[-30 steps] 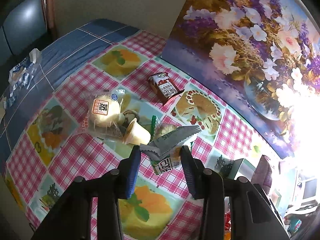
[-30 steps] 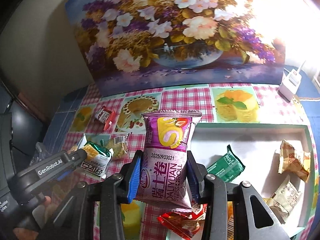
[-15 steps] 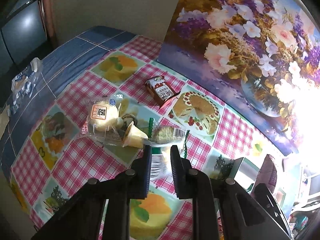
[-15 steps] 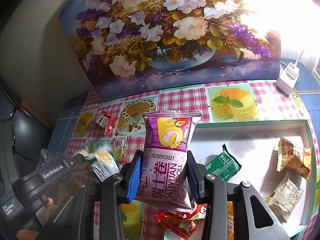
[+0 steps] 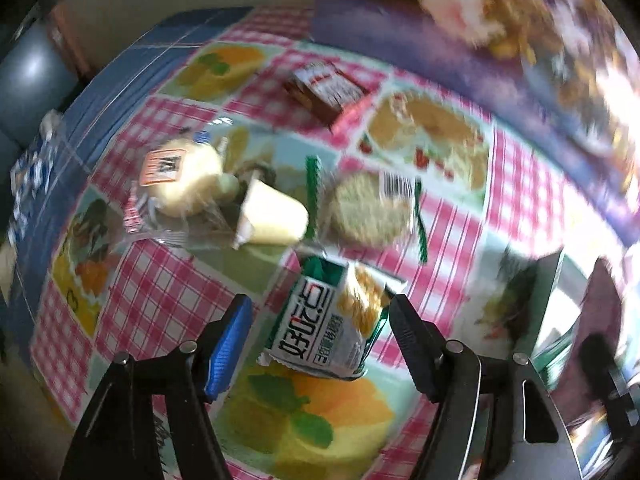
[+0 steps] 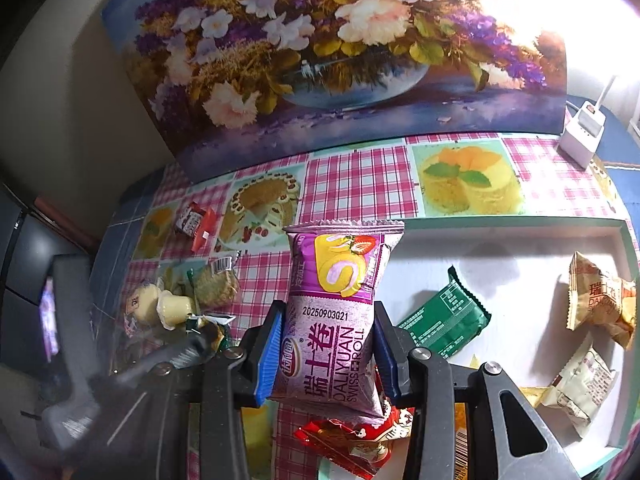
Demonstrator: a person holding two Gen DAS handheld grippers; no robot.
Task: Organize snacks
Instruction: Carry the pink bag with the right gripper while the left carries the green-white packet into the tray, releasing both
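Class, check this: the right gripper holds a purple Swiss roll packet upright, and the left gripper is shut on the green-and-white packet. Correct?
Not quite. In the left wrist view the left gripper is open, its fingers apart on either side of the green-and-white packet, not clamping it. The right gripper does hold the purple Swiss roll packet upright.

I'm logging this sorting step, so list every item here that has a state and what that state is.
left claw: open, around the green-white packet
green-white packet: lying on the tablecloth
right claw: shut on purple Swiss roll pack
purple Swiss roll pack: held upright
tray: holds several packets

Purple swiss roll pack (image 6: pixel 334 320), pink-checked tablecloth (image 6: pixel 356 184).
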